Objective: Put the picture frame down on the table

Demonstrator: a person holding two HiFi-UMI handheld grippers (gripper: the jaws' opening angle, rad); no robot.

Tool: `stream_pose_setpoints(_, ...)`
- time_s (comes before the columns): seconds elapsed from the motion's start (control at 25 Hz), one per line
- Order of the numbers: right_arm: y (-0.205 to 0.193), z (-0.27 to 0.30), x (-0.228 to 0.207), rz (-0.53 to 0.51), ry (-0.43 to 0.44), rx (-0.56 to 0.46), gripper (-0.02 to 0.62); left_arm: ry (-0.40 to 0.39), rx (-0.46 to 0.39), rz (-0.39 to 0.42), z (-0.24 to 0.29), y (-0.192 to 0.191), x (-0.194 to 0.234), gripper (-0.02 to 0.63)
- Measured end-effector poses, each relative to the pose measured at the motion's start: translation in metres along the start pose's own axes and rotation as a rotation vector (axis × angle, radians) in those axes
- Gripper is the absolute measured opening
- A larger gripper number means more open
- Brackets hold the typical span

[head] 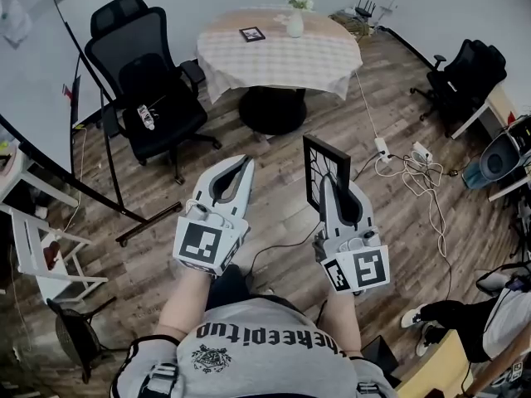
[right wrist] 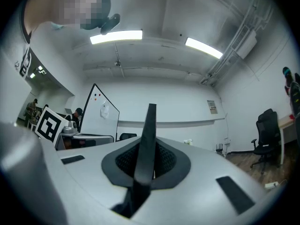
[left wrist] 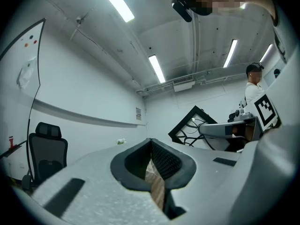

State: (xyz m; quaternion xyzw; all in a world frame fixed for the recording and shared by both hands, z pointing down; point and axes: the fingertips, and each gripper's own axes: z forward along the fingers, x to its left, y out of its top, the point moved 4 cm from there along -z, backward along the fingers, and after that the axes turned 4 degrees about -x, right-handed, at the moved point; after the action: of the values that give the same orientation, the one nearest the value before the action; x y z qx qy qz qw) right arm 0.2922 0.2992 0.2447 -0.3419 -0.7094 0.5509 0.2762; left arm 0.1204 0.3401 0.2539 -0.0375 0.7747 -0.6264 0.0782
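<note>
My right gripper (head: 326, 181) is shut on a black picture frame (head: 319, 166) and holds it upright above the wood floor. In the right gripper view the frame (right wrist: 149, 125) stands edge-on, with the ribbed pads (right wrist: 165, 159) pressed on both its faces. The left gripper view shows the frame (left wrist: 193, 124) tilted at the right, with a branch pattern inside. My left gripper (head: 246, 162) hangs beside it, shut with nothing in it; its tips (left wrist: 151, 141) meet. The round table (head: 315, 56) with a checked cloth stands farther ahead, apart from both grippers.
On the table are a small dark frame (head: 251, 34) and a white vase of flowers (head: 295, 19). A black office chair (head: 145, 81) stands at the left, another (head: 465, 73) at the right. Cables and a power strip (head: 406, 160) lie on the floor. A whiteboard (head: 29, 81) leans at far left.
</note>
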Motion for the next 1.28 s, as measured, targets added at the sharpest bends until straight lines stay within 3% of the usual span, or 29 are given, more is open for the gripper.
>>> stream_pose_setpoints(0.24,-0.008,0.027,-0.005,0.0,-0.024,-0.006,0.017,-0.019,-0.016,0.012,0.017,-0.006,0.024,0.017)
stream_pose_setpoints(0.96,-0.05,0.208,0.003,-0.043,-0.159,-0.025,0.017,-0.149,-0.052,-0.029,0.121,-0.04,0.201,0.017)
stream_pose_setpoints(1.28,-0.064,0.25,0.012,-0.063,-0.188,-0.014,0.017,-0.171,-0.056,-0.055,0.14,-0.057,0.246,0.017)
